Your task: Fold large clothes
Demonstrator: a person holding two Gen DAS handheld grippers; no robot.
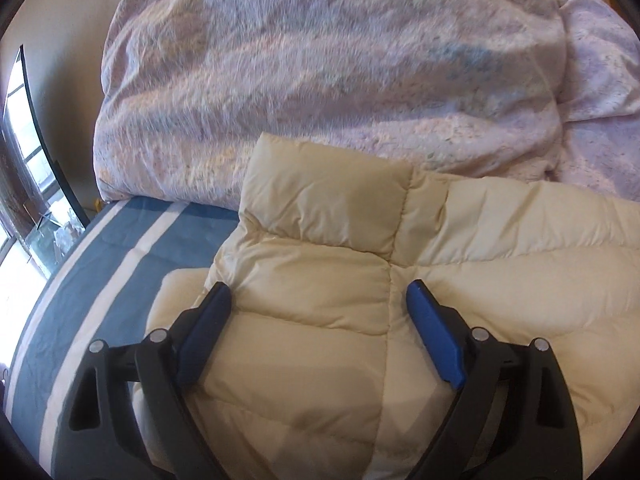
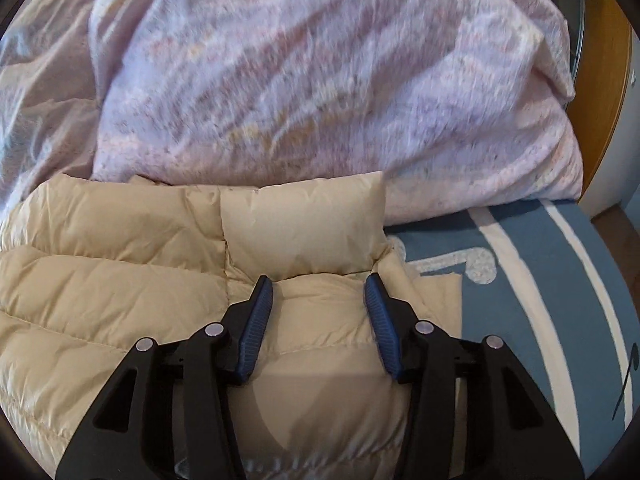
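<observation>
A cream puffer jacket (image 1: 340, 280) lies flat on the bed, its collar end toward the duvet. In the left wrist view my left gripper (image 1: 318, 294) is open just above the jacket's left shoulder, beside the raised collar (image 1: 324, 196). In the right wrist view the same jacket (image 2: 120, 280) fills the lower left. My right gripper (image 2: 319, 284) is open over its right shoulder, just below the collar (image 2: 304, 224). Neither gripper holds any fabric.
A bunched pink and lilac duvet (image 1: 320, 72) lies right behind the jacket and also shows in the right wrist view (image 2: 300, 80). The blue bedsheet with white stripes (image 1: 100, 272) shows at the left, and at the right (image 2: 540, 300). A window (image 1: 24, 160) is far left. A wooden frame (image 2: 608, 80) stands far right.
</observation>
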